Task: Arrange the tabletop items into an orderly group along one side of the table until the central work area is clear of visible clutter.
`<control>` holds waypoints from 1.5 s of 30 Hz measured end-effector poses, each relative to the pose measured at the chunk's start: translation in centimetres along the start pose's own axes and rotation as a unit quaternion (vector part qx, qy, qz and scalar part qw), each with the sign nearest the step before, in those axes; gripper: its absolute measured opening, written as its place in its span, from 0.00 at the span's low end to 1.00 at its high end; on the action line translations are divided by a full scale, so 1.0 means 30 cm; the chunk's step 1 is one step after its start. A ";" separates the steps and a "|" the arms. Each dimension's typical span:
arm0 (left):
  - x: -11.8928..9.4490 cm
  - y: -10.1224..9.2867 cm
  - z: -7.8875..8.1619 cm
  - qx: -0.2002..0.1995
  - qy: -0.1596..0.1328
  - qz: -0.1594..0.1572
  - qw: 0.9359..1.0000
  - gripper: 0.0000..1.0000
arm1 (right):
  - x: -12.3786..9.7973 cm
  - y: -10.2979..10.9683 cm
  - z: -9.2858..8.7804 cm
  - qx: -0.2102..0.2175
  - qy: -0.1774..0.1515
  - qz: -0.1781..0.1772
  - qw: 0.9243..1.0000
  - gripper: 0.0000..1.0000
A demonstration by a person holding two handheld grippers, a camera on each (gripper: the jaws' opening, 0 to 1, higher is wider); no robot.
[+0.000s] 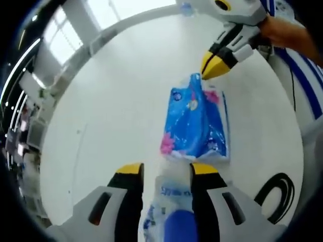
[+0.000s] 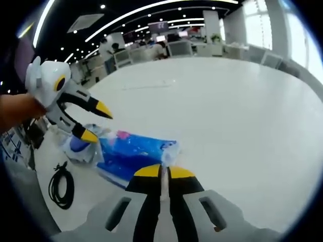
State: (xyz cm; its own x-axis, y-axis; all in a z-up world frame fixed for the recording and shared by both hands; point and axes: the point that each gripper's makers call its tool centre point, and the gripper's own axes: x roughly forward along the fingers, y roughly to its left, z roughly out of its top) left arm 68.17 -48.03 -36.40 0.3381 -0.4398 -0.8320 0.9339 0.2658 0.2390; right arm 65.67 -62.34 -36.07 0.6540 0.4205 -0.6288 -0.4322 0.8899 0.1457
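on the white table [image 1: 111, 116], both grippers work a blue pack [image 1: 194, 126].
right gripper [image 2: 164, 171] clamped on pack corner; left gripper [image 1: 161, 169] apart around a pouch [image 1: 169, 201]. step: gathering items. next: drag pack toward one edge, keeping grip.

Coiled black cable [image 2: 61, 187] on floor; office desks [image 2: 176, 48] behind

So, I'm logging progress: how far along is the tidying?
Most of the white table looks bare. In hand: right gripper pinches the blue tissue pack; left gripper straddles a clear bag. Left: moving both aside; the black cable too.
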 end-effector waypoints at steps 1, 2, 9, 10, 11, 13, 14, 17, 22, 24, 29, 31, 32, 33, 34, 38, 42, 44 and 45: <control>-0.003 0.001 0.000 -0.001 -0.001 -0.001 1.000 0.34 | 0.000 -0.001 -0.001 0.000 0.000 0.000 1.000 0.05; -0.006 0.003 0.000 -0.001 -0.001 -0.001 1.000 0.34 | 0.000 -0.003 -0.001 0.000 0.000 0.000 1.000 0.05; -0.031 0.029 0.010 -0.007 -0.010 0.009 1.000 0.35 | -0.008 0.002 0.008 -0.002 -0.004 -0.002 1.000 0.06; -0.035 0.030 0.009 -0.007 -0.009 0.009 1.000 0.35 | -0.009 0.003 0.008 -0.002 -0.004 -0.002 1.000 0.06; -0.038 0.031 0.008 -0.007 -0.009 0.010 1.000 0.35 | -0.012 0.005 0.008 -0.005 -0.003 -0.002 1.000 0.07; -0.049 0.029 0.010 -0.008 -0.010 0.011 1.000 0.36 | -0.015 0.005 0.005 -0.008 -0.002 -0.003 1.000 0.09; -0.051 0.029 0.010 -0.009 -0.010 0.011 1.000 0.36 | -0.015 0.004 0.005 -0.009 -0.002 -0.005 1.000 0.10; -0.061 0.026 0.014 -0.015 -0.013 0.012 1.000 0.38 | -0.026 0.008 0.010 -0.009 -0.006 -0.006 1.000 0.16; -0.076 0.016 0.027 -0.029 -0.021 0.008 0.999 0.41 | -0.044 0.021 0.025 -0.016 -0.016 -0.004 1.000 0.26; -0.080 0.006 0.035 -0.045 -0.030 0.001 0.999 0.45 | -0.053 0.028 0.028 -0.017 -0.017 -0.004 1.000 0.31; -0.098 -0.032 0.054 -0.058 -0.044 -0.019 0.997 0.58 | -0.071 0.043 0.044 -0.025 -0.026 0.000 0.999 0.41; -0.106 -0.054 0.064 -0.061 -0.052 -0.032 0.996 0.65 | -0.078 0.053 0.048 -0.029 -0.027 0.003 0.999 0.45; -0.110 -0.063 0.064 -0.064 -0.052 -0.037 0.996 0.68 | -0.080 0.057 0.049 -0.031 -0.027 0.004 0.999 0.48; -0.117 -0.077 0.066 -0.068 -0.055 -0.044 0.995 0.73 | -0.085 0.067 0.052 -0.036 -0.027 0.007 0.999 0.50; -0.122 -0.086 0.068 -0.068 -0.058 -0.049 0.995 0.75 | -0.089 0.076 0.053 -0.037 -0.027 0.010 0.999 0.53; -0.148 -0.123 0.068 -0.072 -0.072 -0.068 0.992 0.83 | -0.104 0.117 0.071 -0.053 -0.037 0.025 0.998 0.63; -0.179 -0.161 0.069 -0.079 -0.086 -0.086 0.989 0.92 | -0.114 0.154 0.081 -0.059 -0.046 0.042 0.996 0.79; -0.201 -0.181 0.067 -0.080 -0.094 -0.093 0.988 0.94 | -0.121 0.181 0.083 -0.063 -0.050 0.056 0.995 0.85; -0.207 -0.187 0.067 -0.082 -0.097 -0.096 0.987 0.95 | -0.122 0.190 0.082 -0.064 -0.051 0.060 0.995 0.88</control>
State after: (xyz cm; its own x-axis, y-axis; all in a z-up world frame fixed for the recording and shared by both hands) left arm 61.06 -48.50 -31.56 0.1873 -0.6470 -0.7392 0.9571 0.2894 -0.0108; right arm 62.33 -58.37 -31.07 0.6497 0.5439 -0.5311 -0.5823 0.8052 0.1122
